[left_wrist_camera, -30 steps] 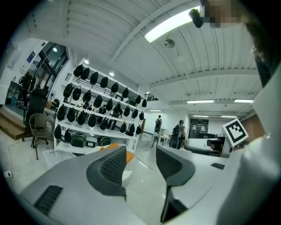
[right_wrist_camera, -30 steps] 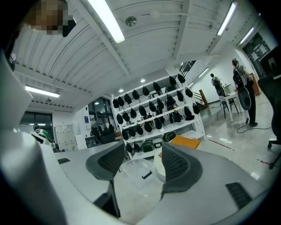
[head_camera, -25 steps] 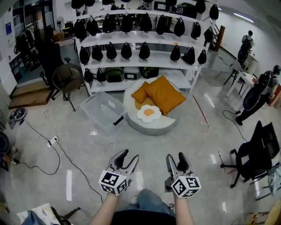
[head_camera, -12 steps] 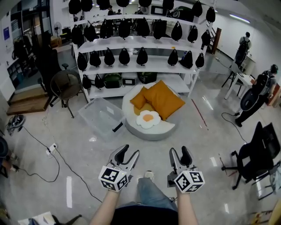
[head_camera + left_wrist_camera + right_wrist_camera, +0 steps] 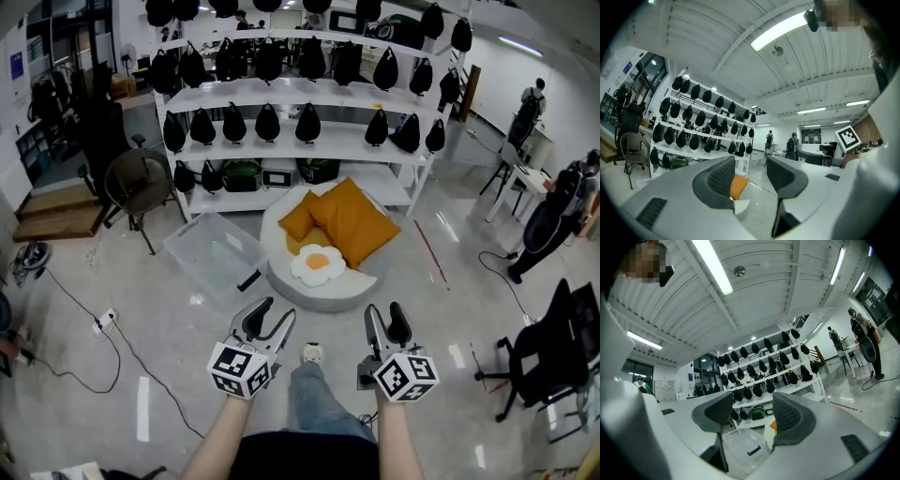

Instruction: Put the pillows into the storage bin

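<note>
Two orange pillows, a large one (image 5: 354, 223) and a smaller one (image 5: 298, 216), lie with a fried-egg pillow (image 5: 319, 264) on a round white floor cushion (image 5: 309, 294) in front of the shelves. A clear storage bin (image 5: 214, 258) stands on the floor just left of it. My left gripper (image 5: 272, 314) and right gripper (image 5: 386, 316) are held level, side by side, well short of the cushion, both open and empty. In the left gripper view an orange pillow (image 5: 738, 186) shows between the jaws, far off. The bin (image 5: 743, 448) shows between the jaws in the right gripper view.
White shelves (image 5: 300, 141) hung with black bags stand behind the cushion. A round chair (image 5: 141, 178) is at left, a cable (image 5: 112, 323) runs over the floor, an office chair (image 5: 553, 347) and people (image 5: 562, 202) are at right. My leg and shoe (image 5: 311, 354) show below.
Both grippers have moved forward toward the cushion and bin, which now sit nearer in the head view. A leg has stepped forward. The jaws have stayed as they were.
</note>
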Motion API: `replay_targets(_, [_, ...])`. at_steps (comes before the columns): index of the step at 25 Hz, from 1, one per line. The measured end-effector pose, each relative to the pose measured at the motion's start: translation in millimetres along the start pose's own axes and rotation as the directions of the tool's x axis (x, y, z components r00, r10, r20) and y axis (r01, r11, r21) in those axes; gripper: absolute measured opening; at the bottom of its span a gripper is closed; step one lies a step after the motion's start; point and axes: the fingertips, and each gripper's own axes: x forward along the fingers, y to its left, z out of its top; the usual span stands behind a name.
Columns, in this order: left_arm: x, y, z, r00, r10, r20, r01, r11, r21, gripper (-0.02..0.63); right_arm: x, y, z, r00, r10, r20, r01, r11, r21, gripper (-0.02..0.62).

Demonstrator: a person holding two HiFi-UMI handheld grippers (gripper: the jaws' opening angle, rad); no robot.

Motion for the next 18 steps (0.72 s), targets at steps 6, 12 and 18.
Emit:
replay_targets(6, [93, 59, -27, 0.999, 0.032, -0.025, -0.032, 0.999, -0.013, 0.206, 106, -51, -22, 0.999, 0.007, -0.052, -0.011, 0.997, -0.074, 0.25])
replay_targets(12, [240, 139, -29, 0.995, 0.055, -0.081, -0.056, 0.998, -0.014, 0.206, 267, -116, -21, 0.992, 0.055, -0.112, -0.067, 0.991, -0.113, 0.25])
replay_targets(18, [370, 230, -16, 0.989, 0.114, -0.094, -0.119, 0.992, -0.05, 0.206, 416, -178, 5, 0.986, 0.042, -0.162, -0.057, 0.995, -0.085, 0.25])
